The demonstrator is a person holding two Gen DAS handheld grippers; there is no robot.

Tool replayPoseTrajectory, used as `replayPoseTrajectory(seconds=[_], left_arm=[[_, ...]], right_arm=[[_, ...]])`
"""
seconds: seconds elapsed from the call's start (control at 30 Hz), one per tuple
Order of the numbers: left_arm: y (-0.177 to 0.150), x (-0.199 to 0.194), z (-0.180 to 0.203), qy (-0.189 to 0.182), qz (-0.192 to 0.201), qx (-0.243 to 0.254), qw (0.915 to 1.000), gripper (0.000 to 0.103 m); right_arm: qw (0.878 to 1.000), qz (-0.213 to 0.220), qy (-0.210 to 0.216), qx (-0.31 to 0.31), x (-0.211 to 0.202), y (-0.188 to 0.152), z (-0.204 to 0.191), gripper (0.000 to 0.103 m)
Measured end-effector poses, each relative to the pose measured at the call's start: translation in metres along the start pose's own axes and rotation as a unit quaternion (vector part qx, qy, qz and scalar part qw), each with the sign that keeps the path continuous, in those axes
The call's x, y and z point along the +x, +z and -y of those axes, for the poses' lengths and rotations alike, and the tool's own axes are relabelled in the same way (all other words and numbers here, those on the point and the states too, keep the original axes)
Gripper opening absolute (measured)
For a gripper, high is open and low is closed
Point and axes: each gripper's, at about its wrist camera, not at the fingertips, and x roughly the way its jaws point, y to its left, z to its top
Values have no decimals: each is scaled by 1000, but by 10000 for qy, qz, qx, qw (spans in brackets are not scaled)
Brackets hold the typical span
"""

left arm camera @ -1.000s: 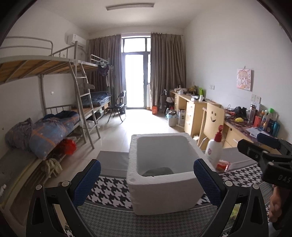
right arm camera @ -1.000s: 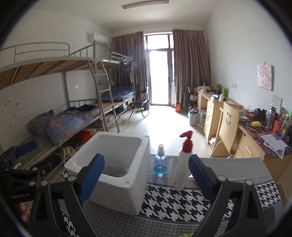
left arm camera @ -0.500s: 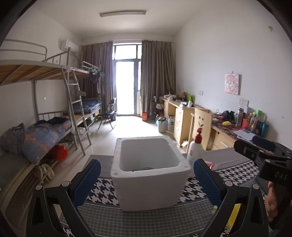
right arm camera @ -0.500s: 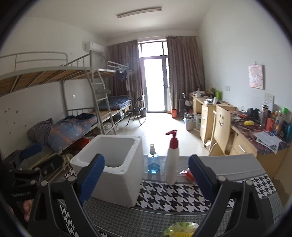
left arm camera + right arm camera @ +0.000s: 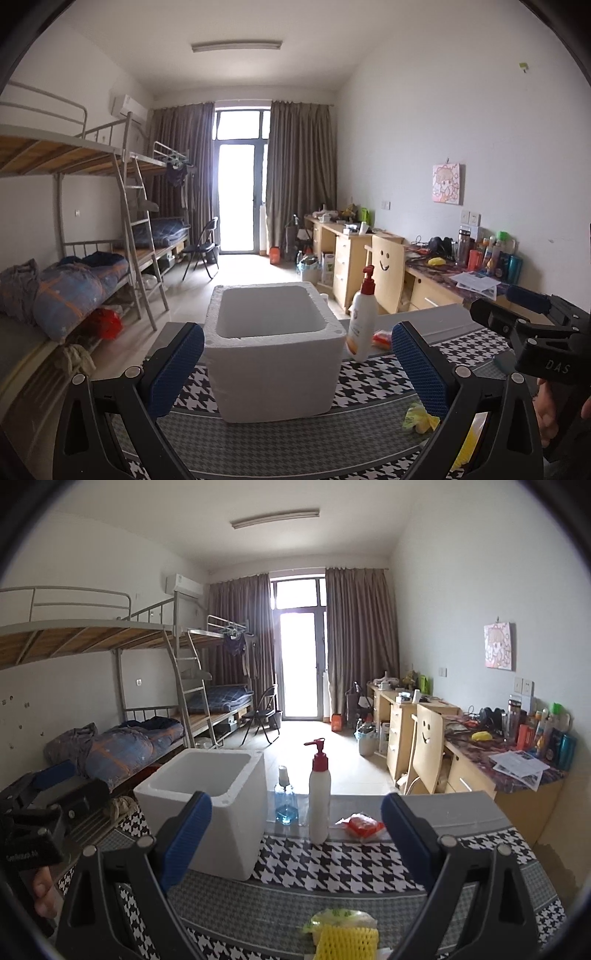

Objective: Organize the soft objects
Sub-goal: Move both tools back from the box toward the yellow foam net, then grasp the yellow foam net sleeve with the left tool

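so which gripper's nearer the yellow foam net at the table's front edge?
Right. The yellow foam net lies just below the open right gripper, between its fingers. The left gripper, also open, faces the white foam box, with the net off to its right.

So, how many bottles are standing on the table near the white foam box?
2. A white pump bottle with a red top stands right of the foam box; a small blue-liquid bottle stands between them, further back. The box may hide others.
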Motion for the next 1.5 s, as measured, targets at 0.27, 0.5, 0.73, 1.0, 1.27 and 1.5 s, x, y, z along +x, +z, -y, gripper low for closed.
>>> replayPoseTrajectory(seconds=[0.27,0.5,0.73,1.0,1.27,1.5], left_arm=[[-14,-10,9,-235,90,-87,9996,102],[-30,-15,18,-400,136,-80,9991,102],[-41,-15,27,-557,112,-105,9983,102],[-55,-14,48,-815,-96,71,9966,102],[-66,-15,65,-1050,-222,200,9940,102],[-73,-12,82,-1223,-402,284,9913,102]], right_arm=[[9999,17,117,-64,-18,-15,0,95],[10000,-70,-12,59,-25,-35,13,95],[9998,-11,-200,29,-39,-50,18,95],[9994,-121,-320,32,-47,-67,25,95],[9982,-287,-507,155,-53,-89,36,95],[9966,-322,-704,296,-63,-94,49,95]])
